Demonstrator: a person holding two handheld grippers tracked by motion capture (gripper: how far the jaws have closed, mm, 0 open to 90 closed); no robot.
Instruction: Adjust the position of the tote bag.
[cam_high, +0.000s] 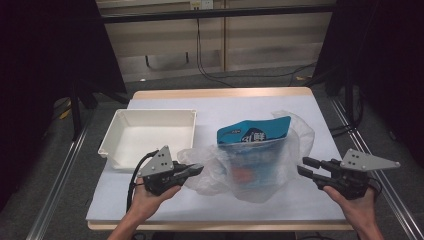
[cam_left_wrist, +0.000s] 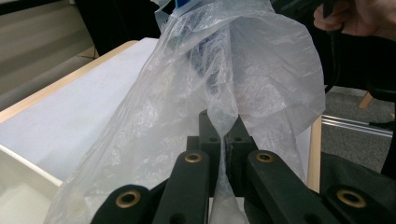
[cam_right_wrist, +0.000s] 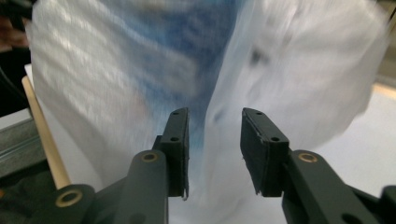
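On the white table, the blue packet inside the plastic bag points its top away; left gripper pinches film, right gripper gapes. Dim room.

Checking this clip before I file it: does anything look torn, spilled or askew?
Nothing spilled or visibly torn. The blue snack pouch pokes out of the crumpled clear plastic bag, which the left tongs pinch.
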